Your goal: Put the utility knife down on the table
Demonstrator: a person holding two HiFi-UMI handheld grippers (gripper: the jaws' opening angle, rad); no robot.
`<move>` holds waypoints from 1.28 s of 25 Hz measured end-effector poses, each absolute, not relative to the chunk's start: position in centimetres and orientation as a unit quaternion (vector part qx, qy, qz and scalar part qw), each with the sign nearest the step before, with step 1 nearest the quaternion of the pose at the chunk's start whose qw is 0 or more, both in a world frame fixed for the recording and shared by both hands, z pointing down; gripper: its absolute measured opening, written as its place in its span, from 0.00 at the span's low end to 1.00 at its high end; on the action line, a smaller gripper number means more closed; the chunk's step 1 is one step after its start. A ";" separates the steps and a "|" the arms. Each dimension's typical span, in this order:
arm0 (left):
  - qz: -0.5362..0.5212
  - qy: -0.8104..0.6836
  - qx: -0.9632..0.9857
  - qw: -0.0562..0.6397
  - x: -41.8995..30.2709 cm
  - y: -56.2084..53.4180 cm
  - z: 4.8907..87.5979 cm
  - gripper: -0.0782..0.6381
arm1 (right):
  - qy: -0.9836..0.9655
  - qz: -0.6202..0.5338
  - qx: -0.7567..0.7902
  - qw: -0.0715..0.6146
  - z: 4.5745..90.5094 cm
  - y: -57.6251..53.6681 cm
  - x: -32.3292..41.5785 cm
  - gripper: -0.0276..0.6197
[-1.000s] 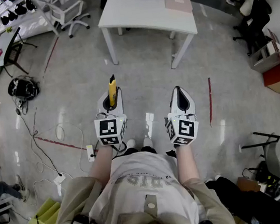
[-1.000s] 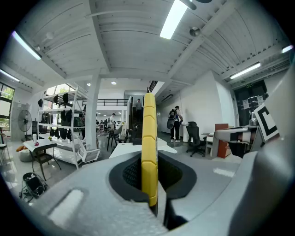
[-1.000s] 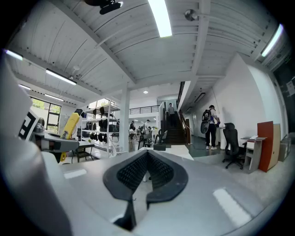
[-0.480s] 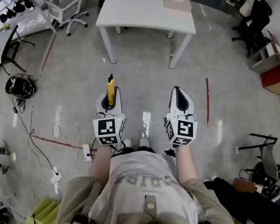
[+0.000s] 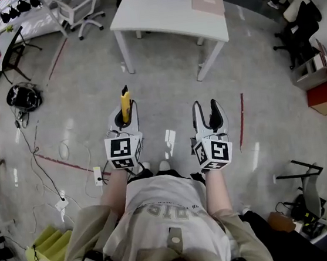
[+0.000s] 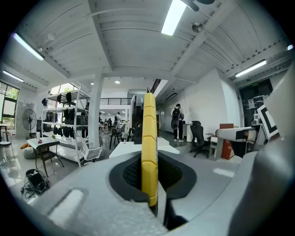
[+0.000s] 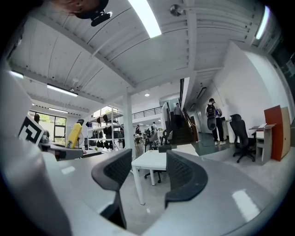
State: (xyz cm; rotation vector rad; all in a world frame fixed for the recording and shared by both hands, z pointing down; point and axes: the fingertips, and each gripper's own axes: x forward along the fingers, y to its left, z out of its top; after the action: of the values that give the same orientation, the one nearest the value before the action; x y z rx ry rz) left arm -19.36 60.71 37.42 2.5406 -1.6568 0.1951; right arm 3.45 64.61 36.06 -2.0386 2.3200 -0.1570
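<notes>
Holding the yellow utility knife (image 5: 125, 102) well short of the white rectangular table (image 5: 161, 15)

Polished grey floor (image 5: 164, 91) fills most of the head view. The table stands at the top of it, ahead of both grippers and well apart from them. The person (image 5: 162, 216) faces it with a gripper in each hand. The left gripper (image 5: 124, 115) is clamped on the knife, and in the left gripper view the yellow body (image 6: 149, 147) stands on edge between the pressed pads. The right gripper (image 5: 209, 112) has just been opening its jaws. They now stand apart with nothing between them, and only the distant table (image 7: 152, 161) shows through the gap. Both grippers sit about equally far from the table, but the left one alone carries the knife. The knife's long axis runs along the line the left gripper points. Its free end sticks out beyond the jaws, aimed at the table's near left corner. By my judgement the left hand has to cross the open floor before the knife can be laid flat on the tabletop.
</notes>
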 end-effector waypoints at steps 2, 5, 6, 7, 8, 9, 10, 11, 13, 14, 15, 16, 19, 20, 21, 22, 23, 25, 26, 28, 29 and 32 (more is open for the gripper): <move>0.062 -0.550 0.831 0.052 -19.0 60.6 37.2 0.15 | 0.754 -0.051 -0.655 0.028 35.9 64.3 4.2 0.40; 0.062 -0.557 0.826 0.056 -18.9 60.7 37.3 0.15 | 0.755 -0.057 -0.652 0.036 36.0 63.9 5.2 0.41; 0.064 -0.560 0.824 0.058 -19.0 60.6 37.4 0.15 | 0.754 -0.062 -0.653 0.042 36.1 63.7 5.5 0.42; 0.066 -0.562 0.822 0.060 -19.1 60.6 37.6 0.15 | 0.752 -0.069 -0.654 0.049 36.2 63.6 5.7 0.42; 0.067 -0.565 0.820 0.063 -19.3 60.4 37.7 0.15 | 0.750 -0.076 -0.655 0.054 36.4 63.4 5.9 0.43; 0.069 -0.568 0.817 0.067 -19.5 60.2 37.9 0.15 | 0.749 -0.081 -0.655 0.056 36.7 63.1 6.0 0.43; 0.070 -0.570 0.816 0.069 -19.8 59.9 38.1 0.15 | 0.749 -0.084 -0.655 0.055 37.0 62.8 6.0 0.43; 0.071 -0.571 0.815 0.070 -20.0 59.5 38.3 0.15 | 0.750 -0.087 -0.654 0.052 37.4 62.4 5.8 0.43; 0.075 -0.570 0.815 0.069 -20.3 58.6 38.8 0.15 | 0.752 -0.091 -0.652 0.046 38.2 61.6 5.3 0.43; 0.077 -0.570 0.815 0.070 -20.5 58.2 39.0 0.15 | 0.752 -0.094 -0.651 0.046 38.5 61.2 5.1 0.43; 0.078 -0.569 0.815 0.071 -20.7 57.6 39.3 0.15 | 0.751 -0.098 -0.651 0.048 38.8 60.7 4.9 0.43; 0.079 -0.568 0.816 0.073 -20.8 56.9 39.5 0.15 | 0.750 -0.104 -0.651 0.053 39.0 60.1 4.8 0.43; 0.081 -0.562 0.820 0.074 -21.0 54.2 39.9 0.15 | 0.743 -0.115 -0.657 0.062 39.6 57.6 4.9 0.43; 0.082 -0.560 0.821 0.074 -21.0 53.1 40.1 0.15 | 0.740 -0.116 -0.659 0.062 39.8 56.6 4.9 0.43; 0.083 -0.558 0.822 0.075 -21.1 52.0 40.2 0.15 | 0.738 -0.117 -0.661 0.061 39.9 55.6 4.9 0.43; 0.083 -0.556 0.824 0.076 -21.1 50.8 40.2 0.15 | 0.737 -0.116 -0.663 0.061 39.9 54.6 4.8 0.43; 0.081 -0.554 0.825 0.076 -21.1 49.6 40.1 0.15 | 0.736 -0.115 -0.665 0.061 39.8 53.6 4.8 0.43; 0.077 -0.548 0.830 0.070 -21.1 46.9 39.6 0.15 | 0.733 -0.109 -0.668 0.061 39.4 51.3 4.7 0.43; 0.076 -0.545 0.833 0.065 -21.1 45.6 39.3 0.15 | 0.732 -0.106 -0.670 0.062 39.1 50.2 4.6 0.43; 0.074 -0.538 0.837 0.060 -21.2 42.9 38.8 0.15 | 0.728 -0.102 -0.675 0.066 38.6 47.8 4.4 0.43; 0.074 -0.536 0.839 0.060 -21.4 41.6 38.7 0.15 | 0.726 -0.101 -0.677 0.068 38.5 46.7 4.2 0.43; 0.067 -0.526 0.846 0.061 -21.6 38.0 38.7 0.15 | 0.723 -0.096 -0.681 0.066 38.2 44.0 3.7 0.43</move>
State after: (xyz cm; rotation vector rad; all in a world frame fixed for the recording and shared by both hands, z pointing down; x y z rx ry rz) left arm -21.64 38.05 38.71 2.5586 -1.5899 0.2038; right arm 3.73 43.97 38.16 -2.0545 2.1807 -0.2882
